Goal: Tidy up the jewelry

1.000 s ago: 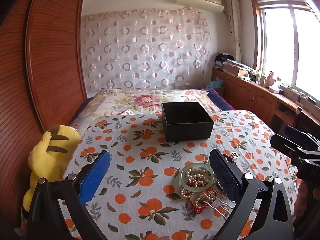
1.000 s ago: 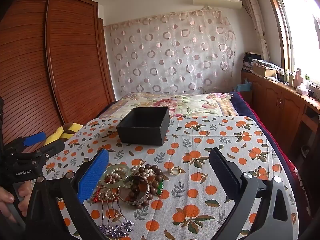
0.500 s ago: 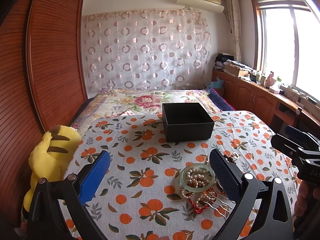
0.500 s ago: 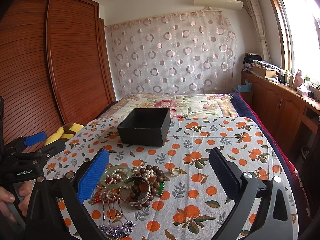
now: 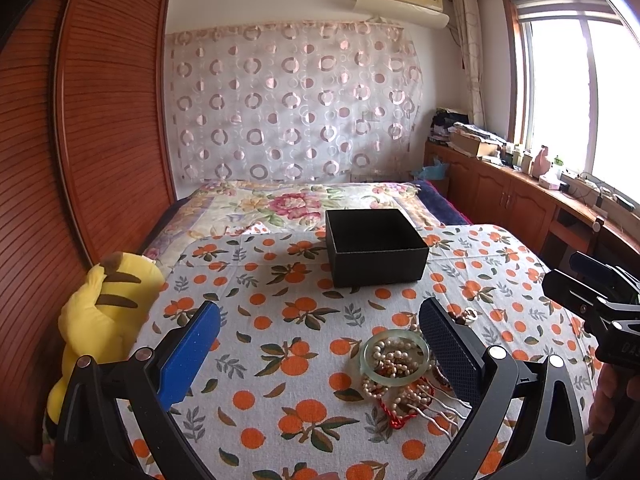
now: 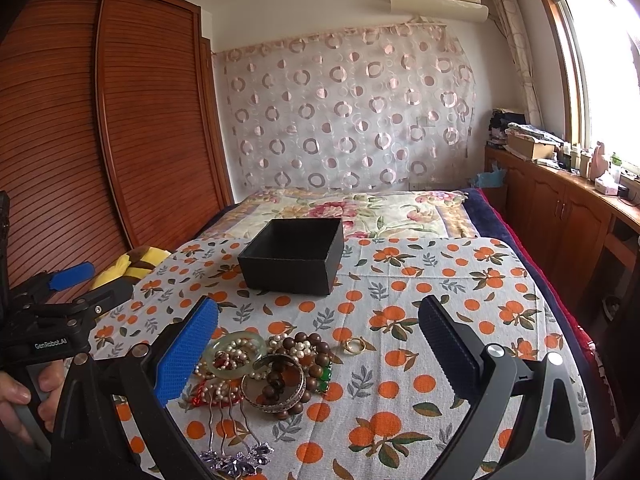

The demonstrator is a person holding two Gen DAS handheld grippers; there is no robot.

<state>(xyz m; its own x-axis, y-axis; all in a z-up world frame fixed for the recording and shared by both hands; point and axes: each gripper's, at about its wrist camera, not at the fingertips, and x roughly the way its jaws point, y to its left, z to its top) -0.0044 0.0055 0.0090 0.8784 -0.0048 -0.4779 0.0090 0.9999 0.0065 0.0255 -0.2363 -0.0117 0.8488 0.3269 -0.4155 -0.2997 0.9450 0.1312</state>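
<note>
Orange-and-leaf printed cloth covers the tabletop (image 6: 440,280), which stands at the foot of a bed (image 6: 360,208) with a floral quilt; a slatted wooden wardrobe (image 6: 120,120) runs along one side and a circle-patterned curtain (image 6: 348,112) hangs on the far wall.

An open black box (image 6: 294,256) sits toward the far edge of the cloth, well apart from the jewelry pile (image 6: 260,372) near the front. In that pile a pale green bangle (image 6: 234,354) lies around a heap of pearl beads (image 5: 390,360). Beside it, a patterned metal bangle (image 6: 274,384) rests on dark wooden beads (image 6: 304,344). A gold ring (image 6: 354,346) lies just beside the pile, and silver hair forks with purple flowers (image 6: 236,454) point toward the near edge.

The left hand-held gripper (image 5: 320,350) hovers above the cloth with its jaws spread wide and nothing between them; the green bangle lies just inside its dark right finger (image 5: 450,350). The right hand-held gripper (image 6: 320,346) is likewise wide and empty, hanging over the pile, with its blue finger (image 6: 186,352) at the pile's left margin. A yellow plush toy (image 5: 104,320) leans at the table's left side.
</note>
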